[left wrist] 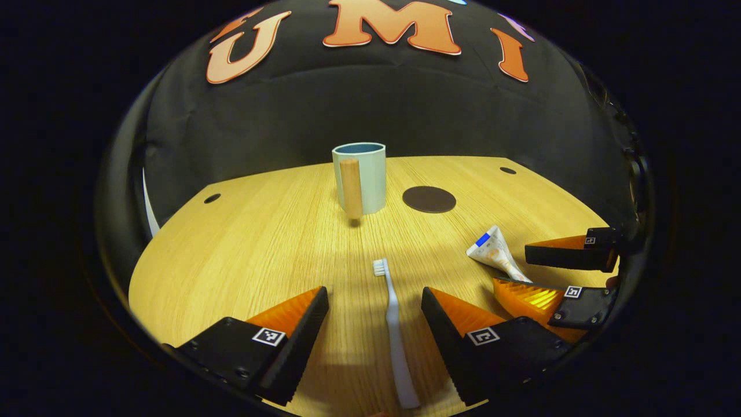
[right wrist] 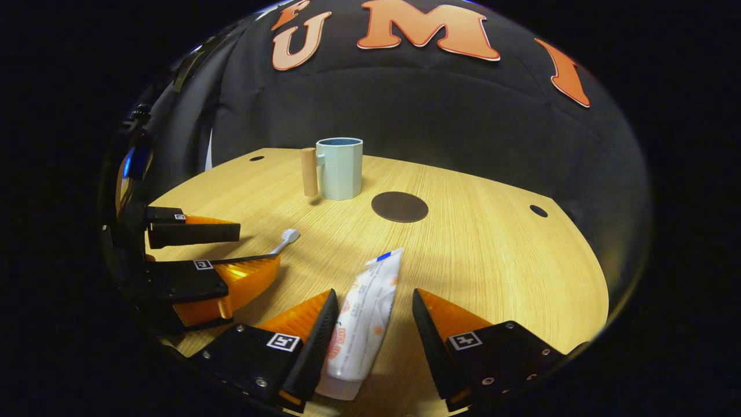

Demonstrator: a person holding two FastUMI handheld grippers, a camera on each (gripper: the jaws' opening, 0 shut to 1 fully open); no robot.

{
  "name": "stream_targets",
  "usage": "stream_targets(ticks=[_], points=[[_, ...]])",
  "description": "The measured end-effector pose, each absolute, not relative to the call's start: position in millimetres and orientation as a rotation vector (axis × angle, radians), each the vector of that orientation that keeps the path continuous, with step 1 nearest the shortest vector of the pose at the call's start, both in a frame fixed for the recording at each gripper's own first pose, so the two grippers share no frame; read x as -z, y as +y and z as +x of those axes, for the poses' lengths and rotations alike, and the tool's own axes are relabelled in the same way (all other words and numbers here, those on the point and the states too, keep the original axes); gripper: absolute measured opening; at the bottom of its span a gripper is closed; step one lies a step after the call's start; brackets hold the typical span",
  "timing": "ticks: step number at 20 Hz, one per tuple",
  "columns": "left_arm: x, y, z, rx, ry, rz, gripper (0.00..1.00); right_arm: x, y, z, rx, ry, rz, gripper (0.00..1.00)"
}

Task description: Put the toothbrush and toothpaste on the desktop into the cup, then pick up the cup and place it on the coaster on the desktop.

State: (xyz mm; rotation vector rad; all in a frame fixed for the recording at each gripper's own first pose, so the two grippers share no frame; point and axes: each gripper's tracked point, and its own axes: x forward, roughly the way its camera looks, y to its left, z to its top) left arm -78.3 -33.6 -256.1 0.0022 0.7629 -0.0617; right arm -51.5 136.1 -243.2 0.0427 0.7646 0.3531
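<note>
in the left gripper view the left gripper (left wrist: 375,301) is spread open low over the desk (left wrist: 243,249), its fingers either side of the toothbrush (left wrist: 395,333) without touching it; the brush lies flat near the front edge, bristles toward the cup (left wrist: 360,176). in the right gripper view the right gripper (right wrist: 375,307) is likewise open, straddling the toothpaste (right wrist: 362,321), which lies flat near the front edge, its flat end toward the back. the cup stands upright toward the back edge, empty, with the round dark coaster (right wrist: 399,207) just beside it, apart.
</note>
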Motion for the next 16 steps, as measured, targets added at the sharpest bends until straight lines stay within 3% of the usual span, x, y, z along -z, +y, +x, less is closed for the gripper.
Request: stream_targets(ticks=[5,6,7,8,9,10,13,15,16], points=[[255,-41,-79,0.082,0.787,-0.005,0.96,244,134,-49,-0.345,0.782,0.042,0.51],[256,-45,-79,0.087,0.797,0.002,0.84,245,130,-47,-0.325,0.792,0.048,0.35],[258,-47,-80,0.092,0.806,0.009,0.84,246,128,-46,-0.315,0.803,0.068,0.31],[258,-48,-79,0.091,0.815,0.013,0.72,250,124,-47,-0.308,0.818,0.095,0.24],[256,-49,-81,0.096,0.824,0.016,0.62,250,121,-47,-0.304,0.827,0.124,0.22],[253,-47,-78,0.082,0.826,0.016,0.59,249,120,-47,-0.303,0.835,0.154,0.18],[256,-47,-84,0.064,0.852,0.023,0.18,248,119,-46,-0.308,0.849,0.248,0.13],[259,-48,-83,0.062,0.849,0.012,0.18,243,116,-42,-0.299,0.832,0.262,0.13],[256,-50,-85,0.068,0.847,0.003,0.13,238,114,-39,-0.296,0.808,0.256,0.13]])
